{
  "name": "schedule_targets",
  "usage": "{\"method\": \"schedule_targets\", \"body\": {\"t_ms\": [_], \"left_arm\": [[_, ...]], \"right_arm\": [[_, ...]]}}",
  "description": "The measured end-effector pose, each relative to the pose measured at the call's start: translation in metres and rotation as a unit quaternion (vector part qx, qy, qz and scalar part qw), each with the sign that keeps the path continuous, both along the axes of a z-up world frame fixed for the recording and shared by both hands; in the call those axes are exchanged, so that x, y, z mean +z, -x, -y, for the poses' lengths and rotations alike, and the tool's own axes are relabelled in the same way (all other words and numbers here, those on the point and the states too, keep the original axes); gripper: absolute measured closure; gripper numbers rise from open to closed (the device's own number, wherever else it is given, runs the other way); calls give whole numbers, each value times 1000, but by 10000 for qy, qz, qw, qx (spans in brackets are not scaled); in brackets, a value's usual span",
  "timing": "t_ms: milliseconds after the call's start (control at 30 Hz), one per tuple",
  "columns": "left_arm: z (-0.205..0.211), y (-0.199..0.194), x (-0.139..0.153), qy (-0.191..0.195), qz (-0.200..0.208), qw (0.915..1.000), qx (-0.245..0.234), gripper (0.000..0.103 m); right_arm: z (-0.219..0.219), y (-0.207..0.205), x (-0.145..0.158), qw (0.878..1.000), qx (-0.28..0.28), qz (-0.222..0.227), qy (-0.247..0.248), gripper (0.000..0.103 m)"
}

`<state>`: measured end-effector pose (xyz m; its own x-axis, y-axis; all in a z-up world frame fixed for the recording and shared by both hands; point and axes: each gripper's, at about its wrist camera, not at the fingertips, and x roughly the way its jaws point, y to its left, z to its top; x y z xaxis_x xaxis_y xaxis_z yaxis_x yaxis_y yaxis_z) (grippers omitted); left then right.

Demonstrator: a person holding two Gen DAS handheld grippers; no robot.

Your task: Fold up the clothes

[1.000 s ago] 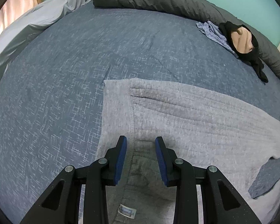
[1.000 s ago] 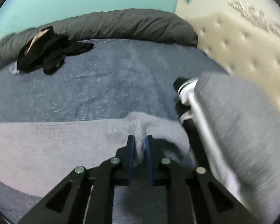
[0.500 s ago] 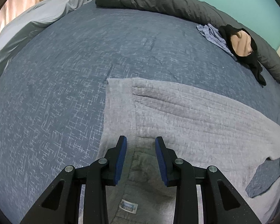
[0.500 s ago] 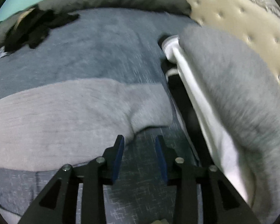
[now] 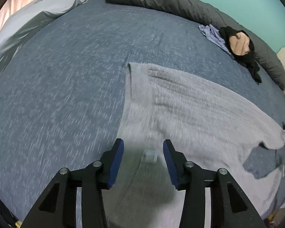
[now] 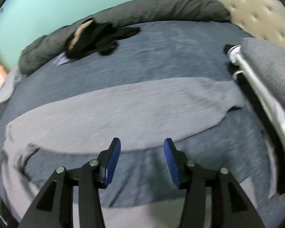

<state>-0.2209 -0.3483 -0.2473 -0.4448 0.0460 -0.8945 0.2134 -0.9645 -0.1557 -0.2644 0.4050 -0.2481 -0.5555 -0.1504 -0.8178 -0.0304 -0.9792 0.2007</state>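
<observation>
**Bedspread under both my grippers, sweatshirt laid flat**

Bedspread [image 5: 62, 87] of heathered blue-grey knit covers the whole bed, flecked with pale threads and nearly smooth. Beyond it stands a mint-green wall [image 6: 47, 9], and a cream tufted headboard [image 6: 256, 9] rises at my right. A dark grey duvet [image 5: 171, 0], crinkled and rolled into a long bolster, runs along the far edge; a heap of black clothes [image 6: 100, 38] rests against it.

The grey sweatshirt [image 5: 190, 102] lies spread on the bedspread, soft and fleecy, with shallow ridges across it. My left gripper [image 5: 143, 148] hangs above its near part, jaws wide apart and holding nothing. My right gripper [image 6: 142, 146] hovers over the garment's curved lower edge, jaws equally wide and empty.
</observation>
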Motion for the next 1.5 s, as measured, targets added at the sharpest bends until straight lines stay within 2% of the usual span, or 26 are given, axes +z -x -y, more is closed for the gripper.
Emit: {"method": "schedule_targets", "body": {"t_ms": [133, 300, 433, 633, 800, 1100, 1300, 1500], "left_arm": [[9, -33, 6, -63, 42, 10000, 0, 52], [15, -77, -2, -265, 100, 9996, 73, 50], [16, -106, -13, -521, 122, 9985, 148, 50], [9, -136, -29, -799, 159, 9964, 224, 50], [4, -146, -29, -759, 57, 9967, 285, 50], [15, -153, -34, -696, -66, 9959, 576, 50], [17, -145, -44, -684, -63, 9956, 632, 50], [23, -134, -62, -866, 1, 9934, 757, 50]], "right_arm": [[10, -24, 8, 9998, 204, 46, 38, 51], [-8, -66, 22, 9996, 160, 188, 96, 45], [-29, -102, 29, 9994, 87, 325, 24, 44], [-59, -145, 19, 9976, -96, 692, -9, 43], [-87, -171, 0, 9942, -505, 947, 116, 43], [-111, -179, -34, 9840, -1116, 948, 1015, 43], [-106, -163, -55, 9800, -1251, 1057, 1129, 43], [-105, -150, -64, 9775, -1355, 1076, 1209, 43]]}}
